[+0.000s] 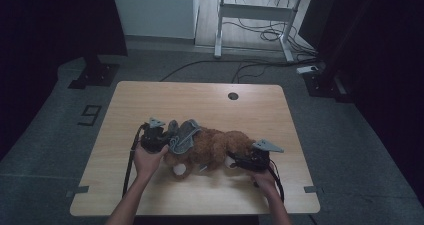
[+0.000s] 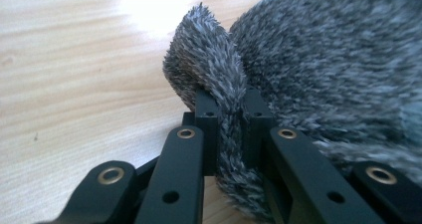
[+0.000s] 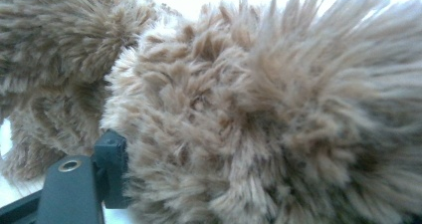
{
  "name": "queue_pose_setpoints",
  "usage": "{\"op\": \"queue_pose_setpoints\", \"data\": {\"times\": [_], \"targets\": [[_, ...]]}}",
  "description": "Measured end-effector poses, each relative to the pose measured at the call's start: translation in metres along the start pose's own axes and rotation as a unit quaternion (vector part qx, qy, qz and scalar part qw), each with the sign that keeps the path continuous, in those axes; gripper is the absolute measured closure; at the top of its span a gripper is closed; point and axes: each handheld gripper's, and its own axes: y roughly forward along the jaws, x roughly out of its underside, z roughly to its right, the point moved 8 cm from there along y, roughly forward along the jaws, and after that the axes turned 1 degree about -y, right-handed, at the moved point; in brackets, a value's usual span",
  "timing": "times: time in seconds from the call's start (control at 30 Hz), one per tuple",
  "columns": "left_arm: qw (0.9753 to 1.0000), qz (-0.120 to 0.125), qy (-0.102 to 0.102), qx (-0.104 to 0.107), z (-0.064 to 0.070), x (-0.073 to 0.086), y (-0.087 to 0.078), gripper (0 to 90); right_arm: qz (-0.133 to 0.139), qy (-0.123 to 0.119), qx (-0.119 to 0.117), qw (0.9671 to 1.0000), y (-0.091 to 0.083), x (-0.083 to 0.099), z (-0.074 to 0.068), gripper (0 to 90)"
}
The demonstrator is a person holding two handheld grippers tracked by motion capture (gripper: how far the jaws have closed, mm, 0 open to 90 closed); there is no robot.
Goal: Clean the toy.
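Observation:
A brown plush toy (image 1: 215,146) lies on its side in the middle of the wooden table (image 1: 200,100). A grey fuzzy piece of cloth (image 1: 184,134) covers its left end. My left gripper (image 1: 165,142) sits at the toy's left and is shut on a fold of that grey cloth (image 2: 209,69), which is pinched between the two black jaws of the left gripper (image 2: 231,112). My right gripper (image 1: 234,160) presses into the toy's right end. In the right gripper view, brown fur (image 3: 259,109) spills over the jaws. One finger (image 3: 110,159) shows and the other is buried in fur.
The table has a round cable hole (image 1: 233,95) near its far edge. Behind it on the floor are a white-legged desk (image 1: 260,10), loose cables (image 1: 265,34) and black stand bases (image 1: 95,75). Bare wood lies in front of and beyond the toy.

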Motion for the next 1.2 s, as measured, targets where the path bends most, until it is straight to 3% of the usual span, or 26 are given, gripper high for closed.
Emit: {"op": "queue_pose_setpoints", "data": {"times": [0.2, 0.43, 0.57, 0.73, 0.87, 0.93, 1.03, 1.2], "targets": [[0.9999, 0.012, 0.007, 0.002, 0.007, -0.012, -0.004, 81.8, 0.000, 0.001, -0.001, 1.0000, 0.000, 0.000, 0.000, 22.7], [0.9988, 0.034, 0.029, 0.019, 0.029, -0.031, -0.010, 81.9, 0.001, 0.002, 0.002, 1.0000, 0.000, 0.000, 0.000, 22.3], [0.9974, 0.042, 0.042, 0.042, 0.051, -0.040, -0.009, 81.9, 0.001, 0.003, 0.001, 1.0000, 0.000, 0.000, 0.001, 22.0], [0.9938, 0.051, 0.064, 0.076, 0.089, -0.049, -0.007, 81.8, 0.002, 0.004, 0.002, 1.0000, 0.000, 0.000, 0.000, 22.0], [0.9913, 0.045, 0.084, 0.090, 0.116, -0.055, 0.003, 81.8, 0.001, 0.002, 0.002, 1.0000, 0.000, 0.000, 0.001, 21.9], [0.9911, 0.036, 0.095, 0.086, 0.126, -0.055, 0.013, 81.8, 0.000, 0.003, 0.002, 1.0000, 0.000, 0.000, 0.001, 21.9], [0.9914, 0.010, 0.101, 0.083, 0.134, -0.047, 0.033, 81.8, 0.001, 0.005, 0.001, 1.0000, 0.000, 0.000, 0.001, 21.9], [0.9915, 0.006, 0.109, 0.070, 0.136, -0.044, 0.045, 81.8, 0.002, 0.009, 0.002, 1.0000, 0.001, 0.000, 0.002, 21.7]]}}
